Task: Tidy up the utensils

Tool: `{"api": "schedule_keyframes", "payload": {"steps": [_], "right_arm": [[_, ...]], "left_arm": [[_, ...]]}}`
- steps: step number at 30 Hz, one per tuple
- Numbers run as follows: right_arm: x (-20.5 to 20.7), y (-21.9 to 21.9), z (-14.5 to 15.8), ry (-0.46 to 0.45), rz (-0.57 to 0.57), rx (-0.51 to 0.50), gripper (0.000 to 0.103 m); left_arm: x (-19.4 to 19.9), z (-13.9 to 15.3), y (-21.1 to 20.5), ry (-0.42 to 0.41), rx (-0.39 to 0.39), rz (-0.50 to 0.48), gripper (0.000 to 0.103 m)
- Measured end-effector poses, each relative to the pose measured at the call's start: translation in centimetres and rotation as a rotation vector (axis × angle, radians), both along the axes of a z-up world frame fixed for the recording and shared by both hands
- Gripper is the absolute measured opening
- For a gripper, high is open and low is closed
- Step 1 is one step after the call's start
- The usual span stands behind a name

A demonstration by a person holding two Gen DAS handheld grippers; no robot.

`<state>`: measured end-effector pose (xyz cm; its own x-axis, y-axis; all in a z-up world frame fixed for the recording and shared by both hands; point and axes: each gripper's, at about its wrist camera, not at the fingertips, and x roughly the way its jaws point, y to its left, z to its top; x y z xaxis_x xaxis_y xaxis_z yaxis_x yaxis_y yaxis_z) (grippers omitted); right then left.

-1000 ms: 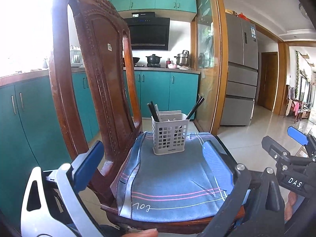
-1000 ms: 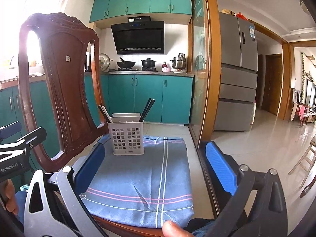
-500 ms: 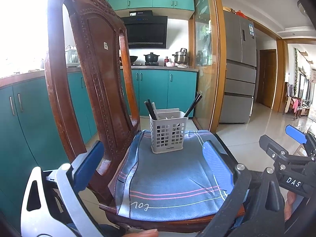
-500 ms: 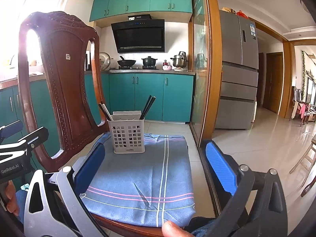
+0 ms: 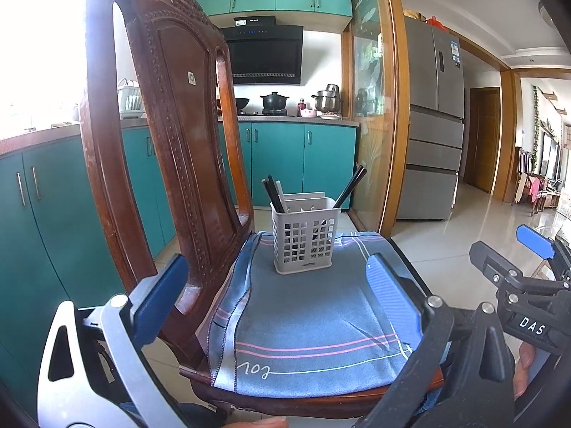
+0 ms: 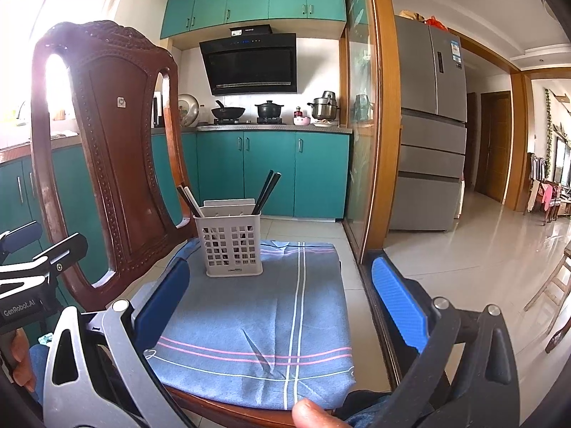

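A white slotted utensil holder (image 5: 304, 237) stands upright on a blue cloth (image 5: 307, 324) that covers a wooden chair seat. It also shows in the right wrist view (image 6: 232, 246). Black chopsticks (image 5: 349, 187) and other utensil handles (image 5: 273, 192) stick out of it. My left gripper (image 5: 274, 296) is open and empty, held back from the holder over the seat's near part. My right gripper (image 6: 282, 292) is open and empty, also short of the holder. The right gripper shows at the right edge of the left wrist view (image 5: 517, 271).
The chair's tall carved wooden back (image 5: 167, 135) rises on the left, close to the left gripper's left finger. Teal kitchen cabinets (image 6: 271, 174), a wood-framed glass partition (image 6: 364, 125) and a grey fridge (image 6: 428, 125) stand behind. Tiled floor (image 6: 481, 246) lies to the right.
Both grippers have drifted slightly; the view shifted a little and the holder looks marginally higher in the frame. Both stay open and empty. The holder has not moved on the cloth.
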<state>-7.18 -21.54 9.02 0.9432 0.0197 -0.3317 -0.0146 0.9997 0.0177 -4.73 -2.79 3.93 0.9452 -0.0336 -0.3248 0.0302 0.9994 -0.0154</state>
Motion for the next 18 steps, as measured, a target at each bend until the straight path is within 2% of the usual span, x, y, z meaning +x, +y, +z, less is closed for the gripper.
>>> {"api": "schedule_keyframes", "payload": {"steps": [18], "right_arm": [[0.55,-0.14,-0.01,0.005,0.002,0.013,0.100]], "left_arm": [[0.72,-0.37,-0.35,0.013,0.010,-0.015,0.099]]}}
